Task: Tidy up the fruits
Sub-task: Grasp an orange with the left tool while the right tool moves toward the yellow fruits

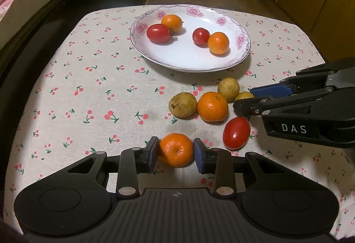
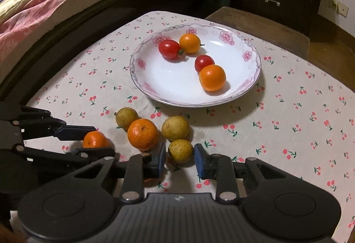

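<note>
Two tools are working over a tabletop (image 2: pixel 299 109) under a cherry-print cloth, and each has a fruit between its pads. Your left tool (image 1: pixel 176 150) is closed down on a small mandarin (image 1: pixel 176 150) near the front edge of the cloth; both blue pads touch its sides. Your right tool (image 2: pixel 180 157) has drawn in around a yellow-green fruit (image 2: pixel 180 150): the left pad looks to be touching it, but a sliver of gap shows at the right pad, so I would not call that grip firm.

Judging by looks, you are handling light, round things that will roll. The mandarin has loose, soft peel, so squeeze across its widest part and only enough to lift. The yellow-green fruit seems firmer and smoother, so it could slip out; centre it on the pads.

Largest of what surrounds you is the flowered plate (image 2: pixel 253 85) further back, holding two orange fruits and two red tomatoes, with bare room in the middle for more. Between plate and tools sits a loose cluster: a bigger mandarin (image 2: pixel 143 134) just beside your right tool's left finger, and two more yellow-green fruits (image 2: pixel 175 128) close behind it. One red tomato (image 1: pixel 236 133) lies under the right tool in the left view. Lift straight up before heading to the plate, or you will likely nudge the cluster and set it rolling.
</note>
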Demonstrator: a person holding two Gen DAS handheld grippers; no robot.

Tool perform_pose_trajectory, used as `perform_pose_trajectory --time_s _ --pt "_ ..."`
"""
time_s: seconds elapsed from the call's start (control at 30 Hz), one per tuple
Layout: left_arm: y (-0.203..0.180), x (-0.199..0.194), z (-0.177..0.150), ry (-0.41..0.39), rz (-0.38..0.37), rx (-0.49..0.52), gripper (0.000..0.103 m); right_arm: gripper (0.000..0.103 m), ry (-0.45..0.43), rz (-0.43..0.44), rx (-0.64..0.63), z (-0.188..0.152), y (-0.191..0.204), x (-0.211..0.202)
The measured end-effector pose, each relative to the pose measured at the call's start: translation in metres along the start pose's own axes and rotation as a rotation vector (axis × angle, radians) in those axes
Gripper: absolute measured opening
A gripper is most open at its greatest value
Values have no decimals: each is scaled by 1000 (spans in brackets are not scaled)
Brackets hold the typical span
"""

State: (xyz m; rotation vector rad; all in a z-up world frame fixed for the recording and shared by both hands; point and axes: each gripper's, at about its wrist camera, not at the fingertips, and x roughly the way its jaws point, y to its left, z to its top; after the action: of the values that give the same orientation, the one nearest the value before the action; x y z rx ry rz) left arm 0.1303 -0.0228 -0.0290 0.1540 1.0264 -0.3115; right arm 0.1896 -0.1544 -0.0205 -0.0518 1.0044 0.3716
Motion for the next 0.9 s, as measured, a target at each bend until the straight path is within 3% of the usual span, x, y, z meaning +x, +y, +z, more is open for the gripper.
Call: perform_pose_trajectory --time_s 0.9 --pt "-6 -7 8 -18 -19 0 41 30 -36 20 11 2 -2 -18"
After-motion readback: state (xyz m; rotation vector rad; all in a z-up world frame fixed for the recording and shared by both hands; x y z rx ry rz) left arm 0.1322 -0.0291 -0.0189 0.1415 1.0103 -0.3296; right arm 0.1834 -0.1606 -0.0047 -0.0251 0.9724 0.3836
